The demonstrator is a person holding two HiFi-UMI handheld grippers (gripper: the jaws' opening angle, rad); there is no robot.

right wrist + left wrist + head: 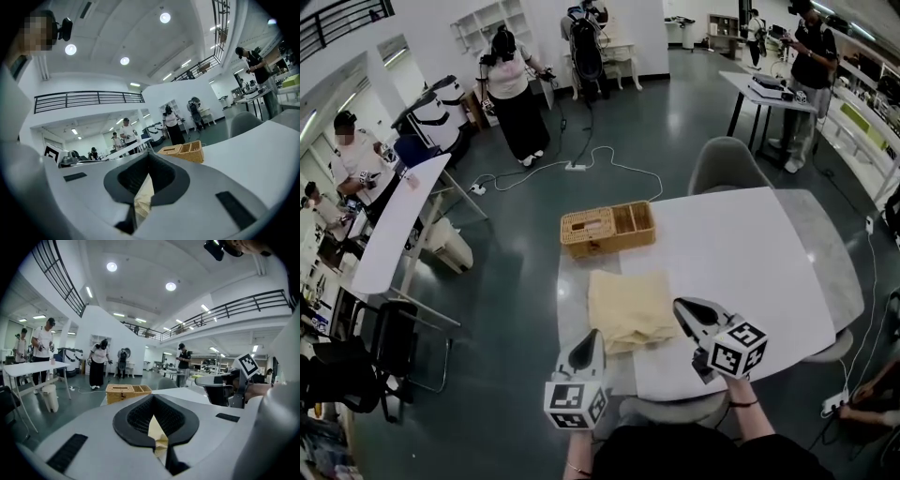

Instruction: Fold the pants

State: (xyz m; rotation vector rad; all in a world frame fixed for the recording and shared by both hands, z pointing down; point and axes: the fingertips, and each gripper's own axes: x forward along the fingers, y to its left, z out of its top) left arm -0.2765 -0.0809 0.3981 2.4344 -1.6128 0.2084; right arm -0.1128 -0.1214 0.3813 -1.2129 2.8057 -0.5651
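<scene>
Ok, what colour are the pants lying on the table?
Pale yellow, plain with no pattern. The pants show best in the head view.

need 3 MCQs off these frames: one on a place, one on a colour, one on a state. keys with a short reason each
1. Where does the wicker basket stand?
A. on the floor
B. on the table, at its far edge beyond the pants
C. on a chair

2. What colour are the pants?
A. pale yellow
B. dark blue
C. red

3. The right gripper is:
A. open and empty
B. shut on the basket
C. shut on the pants' cloth

Key:
1 B: the head view shows it on the tabletop past the pants.
2 A: the cloth reads pale yellow in all three views.
3 C: the right gripper view shows pale cloth pinched between closed jaws.
</scene>
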